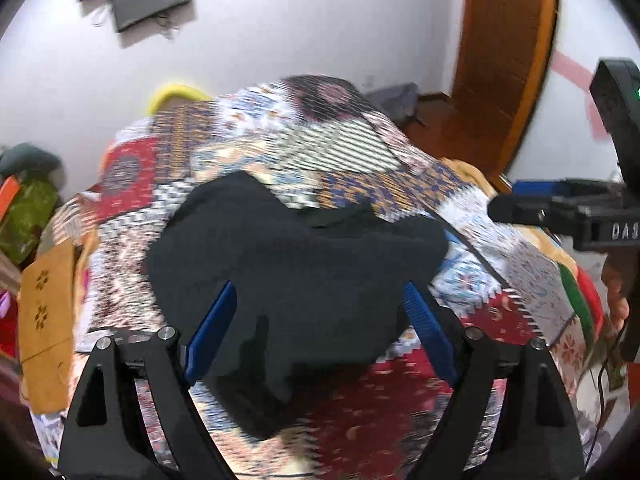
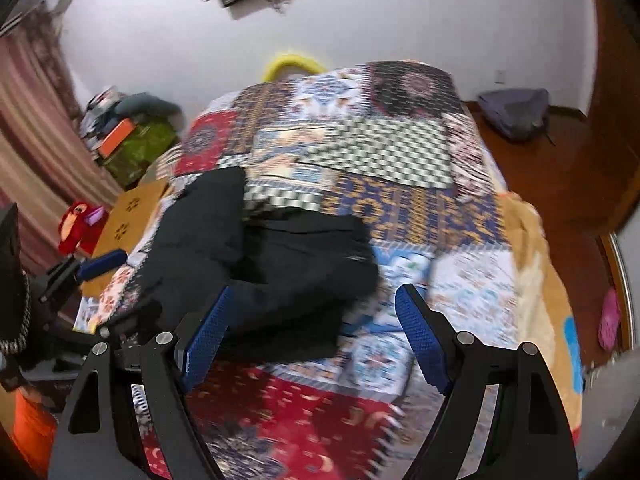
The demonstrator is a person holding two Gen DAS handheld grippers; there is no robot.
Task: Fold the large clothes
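Left wrist view: my left tongs (image 1: 318, 332) stand released above the black garment (image 1: 296, 264), bunched on the patchwork bedspread (image 1: 500, 280); closing here could catch several layers. Right wrist view: my right tongs (image 2: 310, 340) hang open, empty, at the garment's (image 2: 288, 272) near edge; dragging risks undoing folds.

Left hand-held gripper (image 1: 320, 332) and right hand-held gripper (image 2: 316, 340) both angled downward, jaws wide apart, empty.
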